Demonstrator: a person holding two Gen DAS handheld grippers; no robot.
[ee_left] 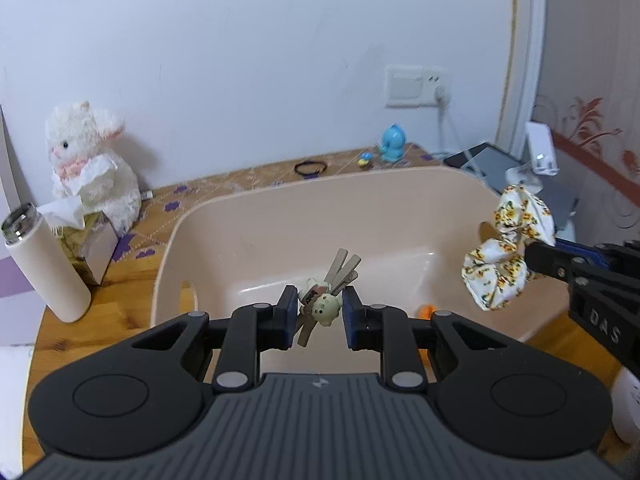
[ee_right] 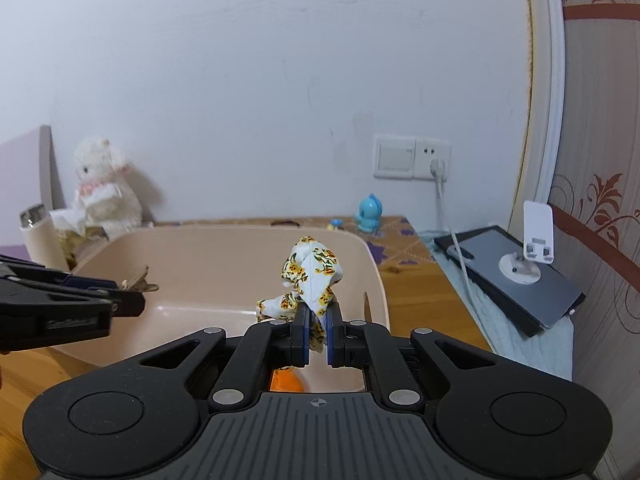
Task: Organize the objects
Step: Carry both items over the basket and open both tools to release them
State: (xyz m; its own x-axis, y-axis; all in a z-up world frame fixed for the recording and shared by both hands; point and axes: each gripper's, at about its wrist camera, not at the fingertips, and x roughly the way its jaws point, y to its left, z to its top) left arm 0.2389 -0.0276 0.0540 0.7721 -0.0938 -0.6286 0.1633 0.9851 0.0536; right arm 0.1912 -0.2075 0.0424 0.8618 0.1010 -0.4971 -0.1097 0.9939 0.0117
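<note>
Two loads hang over the bin (ee_left: 256, 216): left hand-held gripper (ee_left: 320, 312) pinching keys (ee_left: 340, 272), right hand-held gripper (ee_right: 317, 334) clamping scrunchie (ee_right: 312, 276); best released low, well inside the rim.

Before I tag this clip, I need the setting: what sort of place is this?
Probably a bedroom or home desk corner: a plush lamb by a tissue box, a wall socket, a tablet beside the table.

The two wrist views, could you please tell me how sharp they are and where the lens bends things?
Left wrist view: the keys between the left tool pads look sharp, the plush rabbit is slightly soft, and the door frame bows strongly. Right wrist view: the floral scrunchie in the right tool is crisp, and the wall is evenly lit, without glare.
</note>
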